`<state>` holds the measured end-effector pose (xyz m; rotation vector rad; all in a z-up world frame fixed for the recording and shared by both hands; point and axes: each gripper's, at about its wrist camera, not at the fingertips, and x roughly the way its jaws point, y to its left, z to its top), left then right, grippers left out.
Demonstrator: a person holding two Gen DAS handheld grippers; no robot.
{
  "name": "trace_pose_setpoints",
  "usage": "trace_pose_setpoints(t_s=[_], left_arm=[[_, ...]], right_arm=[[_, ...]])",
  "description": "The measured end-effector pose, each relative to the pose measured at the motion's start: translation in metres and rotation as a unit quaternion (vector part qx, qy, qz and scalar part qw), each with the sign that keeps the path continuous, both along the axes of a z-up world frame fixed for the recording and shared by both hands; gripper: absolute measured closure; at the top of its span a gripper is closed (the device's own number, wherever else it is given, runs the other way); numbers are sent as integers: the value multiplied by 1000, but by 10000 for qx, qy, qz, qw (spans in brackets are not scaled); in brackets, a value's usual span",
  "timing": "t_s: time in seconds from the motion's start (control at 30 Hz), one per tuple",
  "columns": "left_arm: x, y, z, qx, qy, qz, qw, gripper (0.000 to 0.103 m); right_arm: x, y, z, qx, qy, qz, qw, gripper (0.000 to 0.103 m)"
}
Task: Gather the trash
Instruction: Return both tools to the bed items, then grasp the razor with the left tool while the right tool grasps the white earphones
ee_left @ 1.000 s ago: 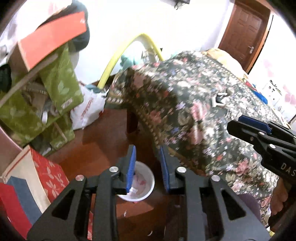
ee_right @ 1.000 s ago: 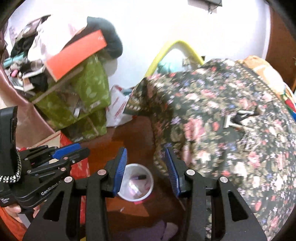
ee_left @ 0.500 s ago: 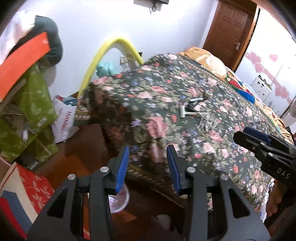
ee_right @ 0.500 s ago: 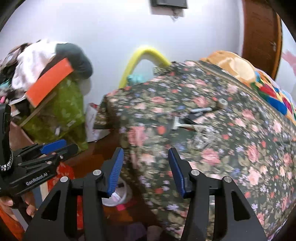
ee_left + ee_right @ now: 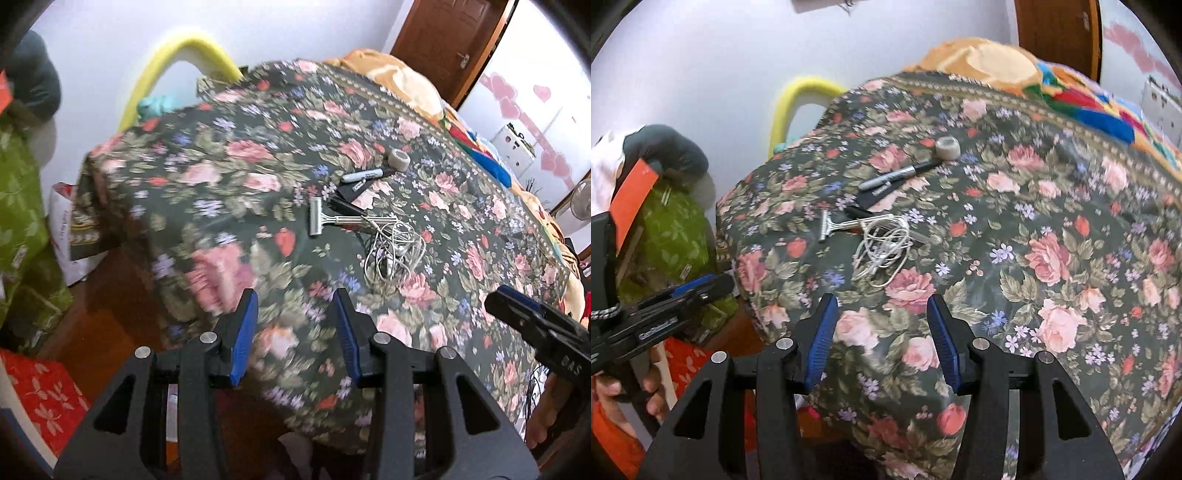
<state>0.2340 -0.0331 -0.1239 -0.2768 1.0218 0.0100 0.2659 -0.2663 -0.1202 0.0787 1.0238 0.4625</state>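
Fingers of left gripper [image 5: 295,332] and right gripper [image 5: 881,332] gape wide, empty, aimed at razor [image 5: 836,224] and tangled cord [image 5: 882,247] ahead on the surface [image 5: 1052,229], ready for pickup.

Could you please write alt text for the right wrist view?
The open right gripper hovers over a floral tablecloth holding a razor, tangled white earphones, a marker and a tape roll. The left gripper is at left.

Pretty bright, even indoor light, no harsh shadows. Left wrist view has motion smear on the near-left floral cloth [image 5: 229,206]; the razor [image 5: 332,219] stays sharp. Heavy fisheye bending, dark vignette corners. Right view's far bedding [image 5: 1071,88] is blurry.
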Motion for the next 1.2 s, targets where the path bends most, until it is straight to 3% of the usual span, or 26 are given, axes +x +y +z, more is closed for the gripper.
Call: trace_pose_setpoints(t_s=[0.17, 0.33, 0.57, 0.6, 0.63, 0.67, 0.73, 0.77, 0.83, 1.2], left_arm=[[44, -9, -31, -56, 229, -192, 9995, 62], [82, -15, -58, 136, 353, -336, 9987, 62], [112, -27, -63, 327, 134, -636, 9973, 62], [113, -31, -63, 436, 84, -691, 9966, 62], [115, -35, -64, 563, 29, -727, 9958, 62], [115, -38, -64, 694, -24, -740, 9948, 63], [114, -42, -65, 986, -84, -666, 9929, 85], [114, -42, -67, 1094, -79, -613, 9921, 87], [110, -37, -67, 964, -85, -496, 9941, 91], [71, -17, -64, 324, 190, -164, 9992, 92]], right_arm=[[26, 1, -22, 131, 249, -93, 9996, 56], [58, 12, -48, 435, 635, -129, 9969, 56], [87, 25, -77, 607, 857, -269, 9941, 57], [87, 25, -76, 608, 790, -280, 9946, 60], [86, 25, -76, 604, 748, -268, 9950, 76], [86, 25, -76, 605, 741, -216, 9952, 84], [86, 23, -76, 652, 722, -225, 9950, 92], [84, 19, -74, 646, 647, -289, 9954, 92], [79, 9, -69, 544, 476, -407, 9966, 93], [53, -53, -35, 240, -21, -926, 9954, 94]])
